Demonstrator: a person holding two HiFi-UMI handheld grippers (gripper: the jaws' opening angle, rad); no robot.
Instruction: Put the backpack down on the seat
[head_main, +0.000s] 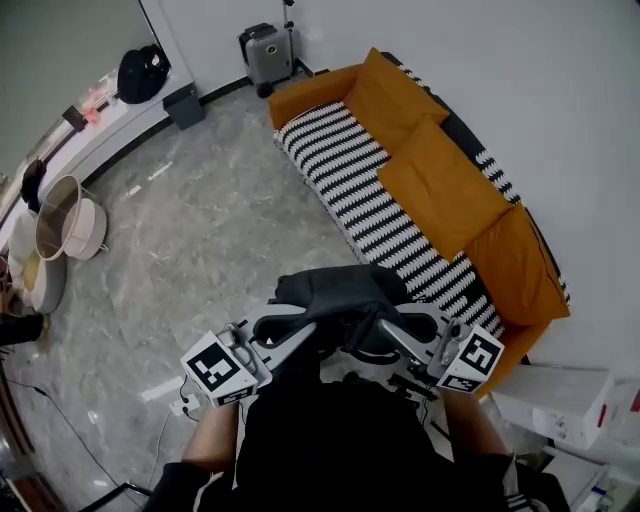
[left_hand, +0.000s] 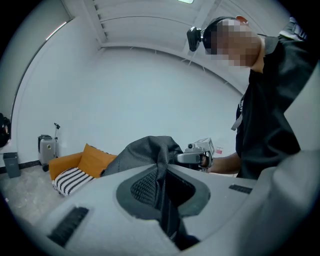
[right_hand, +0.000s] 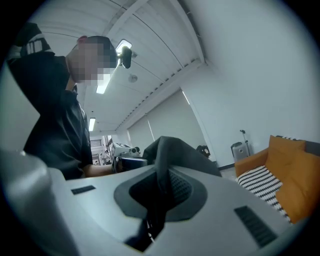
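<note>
My left gripper (left_hand: 162, 186) and right gripper (right_hand: 159, 194) both pinch the backpack (head_main: 340, 292), held up in the air near the stripy seat (head_main: 365, 190), and it could fall on the floor (head_main: 200, 250) if I let go too soon.

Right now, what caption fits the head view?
The left gripper and right gripper hold a black backpack near the striped seat of an orange sofa.

Matt woven-cloth backpack (head_main: 340, 290), glossy marbled floor (head_main: 200, 260), striped fabric sofa (head_main: 362, 192)
</note>
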